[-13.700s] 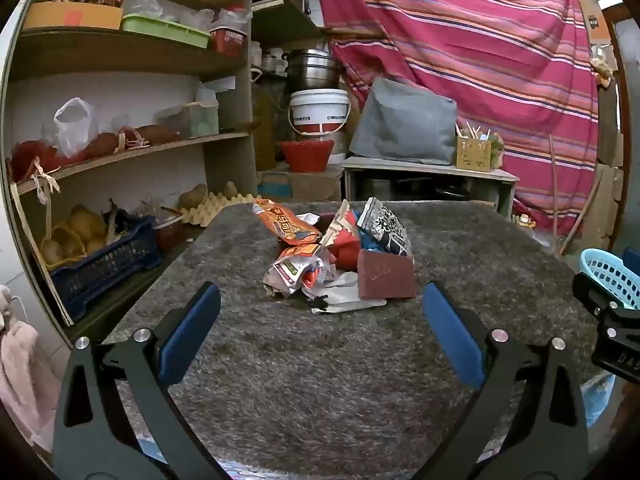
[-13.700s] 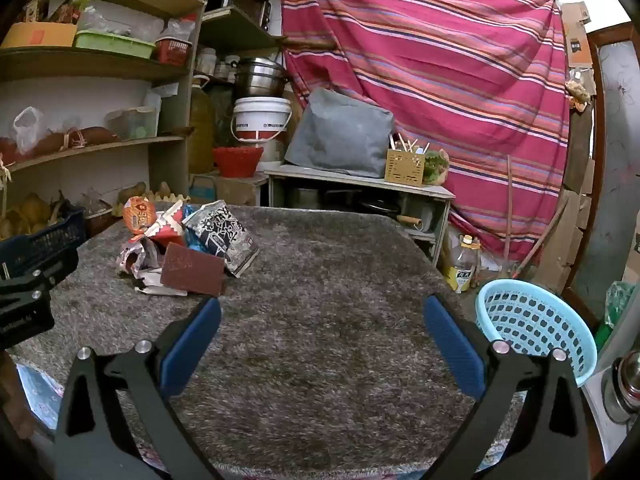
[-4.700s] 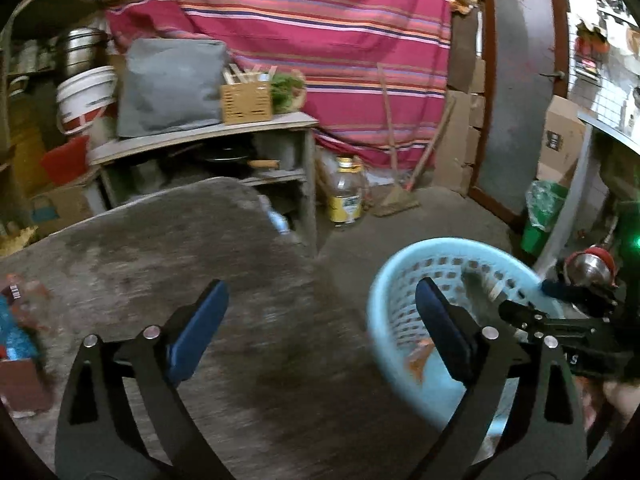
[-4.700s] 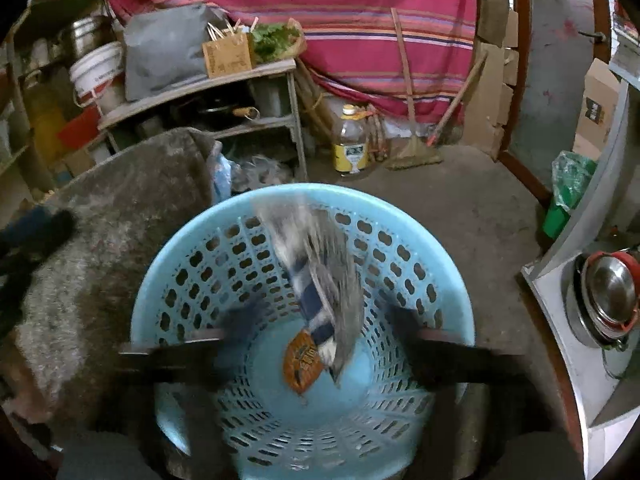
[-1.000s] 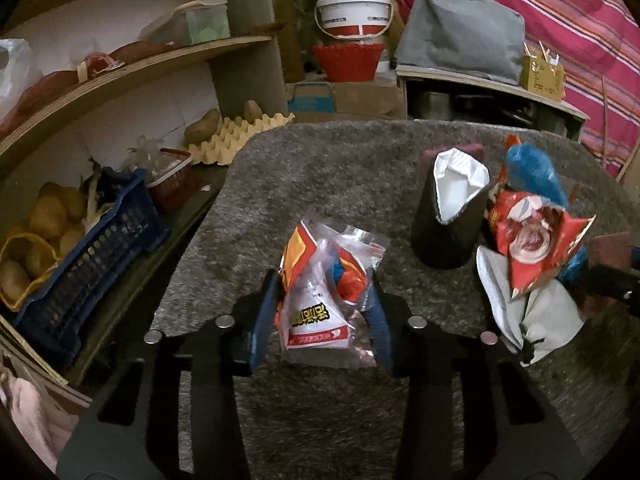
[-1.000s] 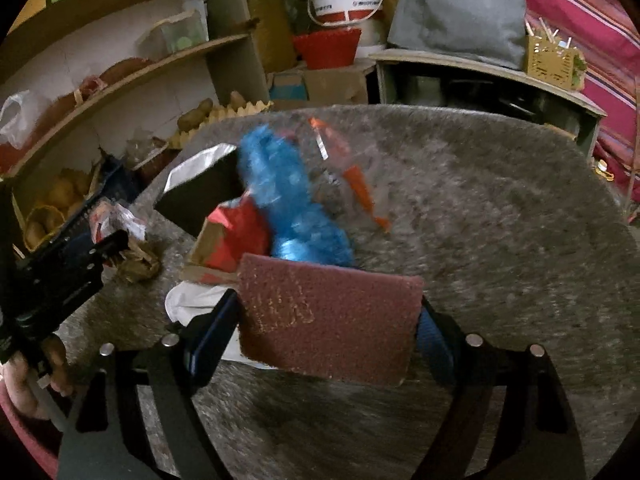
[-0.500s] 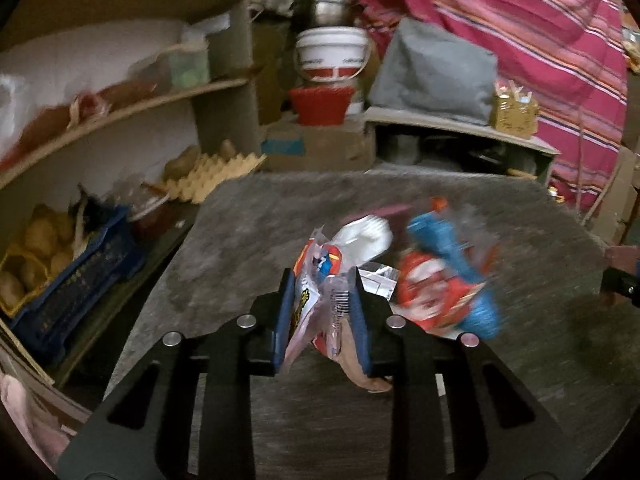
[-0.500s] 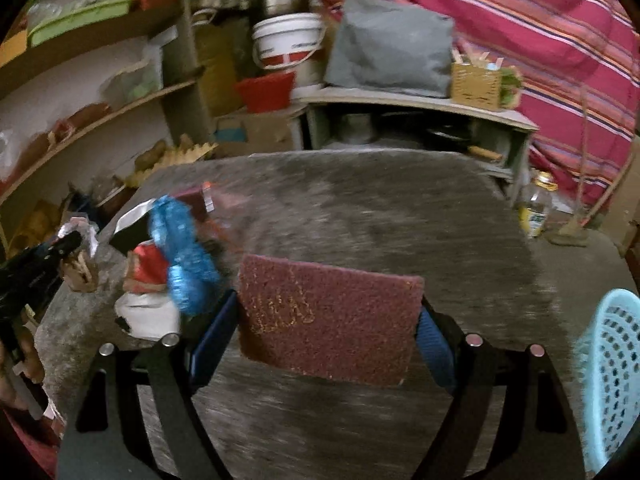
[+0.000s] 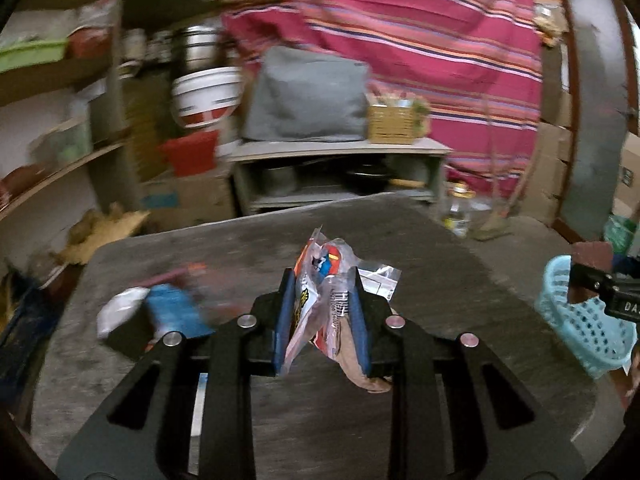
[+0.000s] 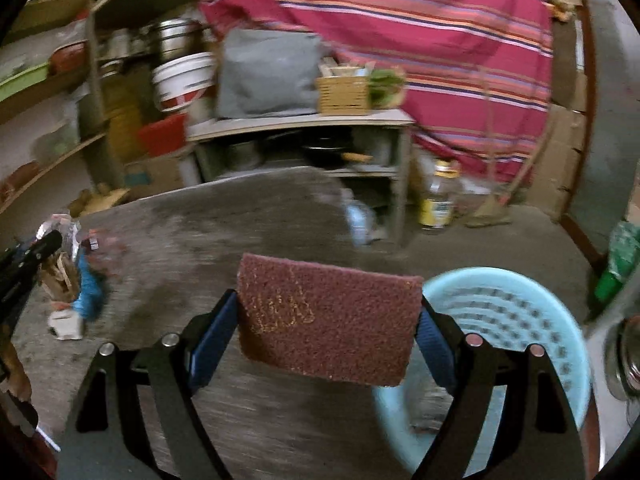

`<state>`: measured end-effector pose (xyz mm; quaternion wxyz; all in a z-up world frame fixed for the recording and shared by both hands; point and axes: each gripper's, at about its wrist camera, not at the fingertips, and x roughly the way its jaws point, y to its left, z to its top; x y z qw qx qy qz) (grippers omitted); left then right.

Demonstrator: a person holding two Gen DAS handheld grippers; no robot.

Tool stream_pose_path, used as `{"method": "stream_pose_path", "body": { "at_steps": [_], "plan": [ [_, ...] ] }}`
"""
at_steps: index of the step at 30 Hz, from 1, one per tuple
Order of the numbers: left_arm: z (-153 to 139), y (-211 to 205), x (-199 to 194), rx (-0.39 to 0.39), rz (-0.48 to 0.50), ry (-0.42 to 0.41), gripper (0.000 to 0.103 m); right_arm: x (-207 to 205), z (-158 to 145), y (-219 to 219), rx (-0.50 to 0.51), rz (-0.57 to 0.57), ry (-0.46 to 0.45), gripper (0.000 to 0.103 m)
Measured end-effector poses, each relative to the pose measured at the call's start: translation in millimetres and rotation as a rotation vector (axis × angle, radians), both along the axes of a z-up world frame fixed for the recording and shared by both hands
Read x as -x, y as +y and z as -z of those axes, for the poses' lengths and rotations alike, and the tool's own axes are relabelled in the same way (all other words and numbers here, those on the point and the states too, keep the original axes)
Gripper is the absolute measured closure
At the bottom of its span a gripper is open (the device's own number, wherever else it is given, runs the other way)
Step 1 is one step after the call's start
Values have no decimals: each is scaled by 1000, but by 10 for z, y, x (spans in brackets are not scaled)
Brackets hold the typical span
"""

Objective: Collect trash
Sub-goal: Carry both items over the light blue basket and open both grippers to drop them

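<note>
My left gripper (image 9: 321, 304) is shut on a crumpled red, white and orange snack wrapper (image 9: 326, 264), lifted over the grey carpeted table (image 9: 440, 280). In the right wrist view, my right gripper (image 10: 328, 306) is shut on a maroon scouring pad (image 10: 332, 340), its blue pads pressing both ends. The pad hangs over the table's right edge, beside a light blue basket (image 10: 520, 312) on the floor. That basket (image 9: 584, 332) also shows at the right of the left wrist view. A blue wrapper (image 9: 172, 308) and white scrap (image 9: 120, 308) lie blurred on the table's left side.
Behind the table stands a low shelf unit (image 9: 340, 148) with a grey cushion (image 9: 308, 96) and a wicker box (image 9: 392, 124). A bottle (image 10: 438, 196) and a broom (image 10: 492, 208) are on the floor near the striped curtain (image 10: 420, 20). Wall shelves fill the left.
Both grippers have lifted off the trash pile and swung right, each carrying its item. The basket has come into view. The left jaws have squeezed tighter on the wrapper.
</note>
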<state>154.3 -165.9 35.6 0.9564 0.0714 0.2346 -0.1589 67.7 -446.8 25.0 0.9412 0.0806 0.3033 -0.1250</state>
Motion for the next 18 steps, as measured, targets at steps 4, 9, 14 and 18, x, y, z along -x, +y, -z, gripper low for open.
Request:
{"method": "stream_pose_path", "body": {
  "at_steps": [4,9,14,18],
  "plan": [
    [85,-634,127,6,99,13,78,215,58,-461,40,98,26,21],
    [215,-1332,329,20,204,35,78,453,152,-900,54,175,55,21],
    [317,-1900,502,24,281,50,78,619,248,-1179,70,224,79,21],
    [374,-2249,607,32,331,63,78,722,338,-1435,49,261,93,21]
  ]
}}
